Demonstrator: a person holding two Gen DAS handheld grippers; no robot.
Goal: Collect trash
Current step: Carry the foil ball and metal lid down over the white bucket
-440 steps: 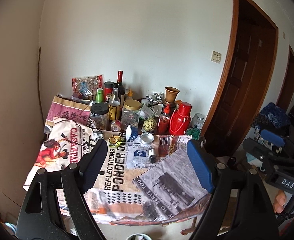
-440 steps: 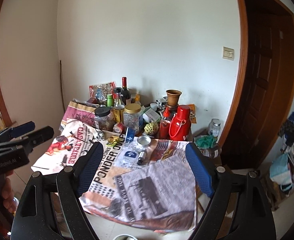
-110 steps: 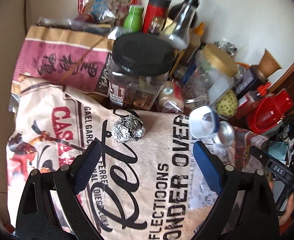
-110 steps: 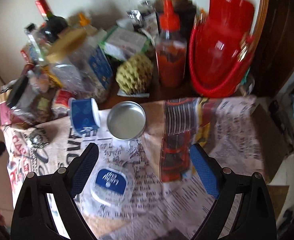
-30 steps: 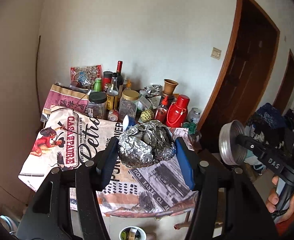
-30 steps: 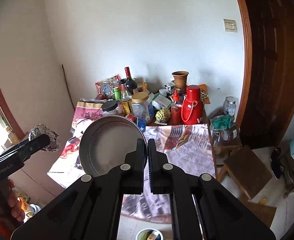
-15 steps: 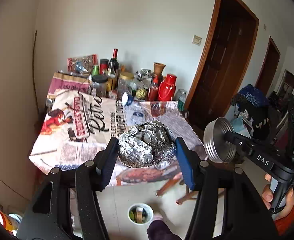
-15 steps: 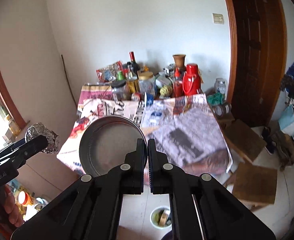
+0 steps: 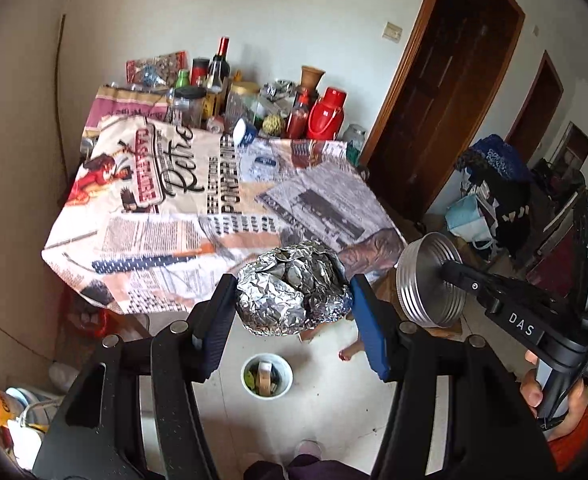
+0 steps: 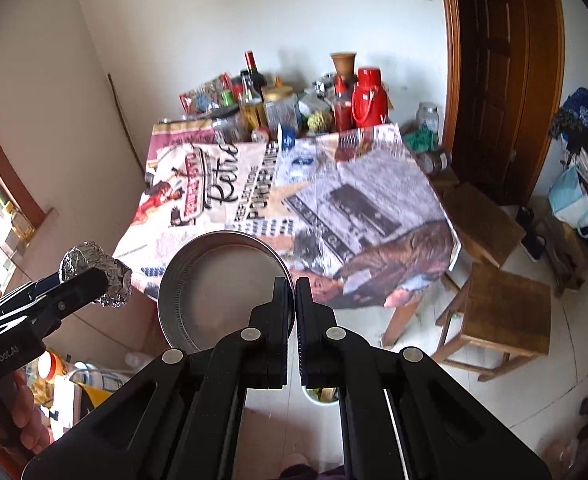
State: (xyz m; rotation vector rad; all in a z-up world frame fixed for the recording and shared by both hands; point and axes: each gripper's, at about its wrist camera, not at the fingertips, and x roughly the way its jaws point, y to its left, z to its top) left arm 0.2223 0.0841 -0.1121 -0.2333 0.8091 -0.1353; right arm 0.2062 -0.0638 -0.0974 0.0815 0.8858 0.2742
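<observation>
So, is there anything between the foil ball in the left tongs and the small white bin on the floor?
Nothing visible. The foil ball, clamped in the left tongs, hangs above bare floor, with the white bin directly below in the left wrist view. The right tongs hold the metal lid off to the side.

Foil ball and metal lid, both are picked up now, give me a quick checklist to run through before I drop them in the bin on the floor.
1. Left gripper clamped on the foil ball: ok, pads on both sides.
2. Right gripper holding the metal lid: ok, pinched at its rim only.
3. White bin in sight: ok, on the floor below the foil ball in the left view.
4. Foil ball directly above the bin: cannot tell, height and offset unclear.
5. Lid above the bin: not ok, it sits off to the right of the bin.
6. Room in the bin: cannot tell, it already holds scraps.
</observation>
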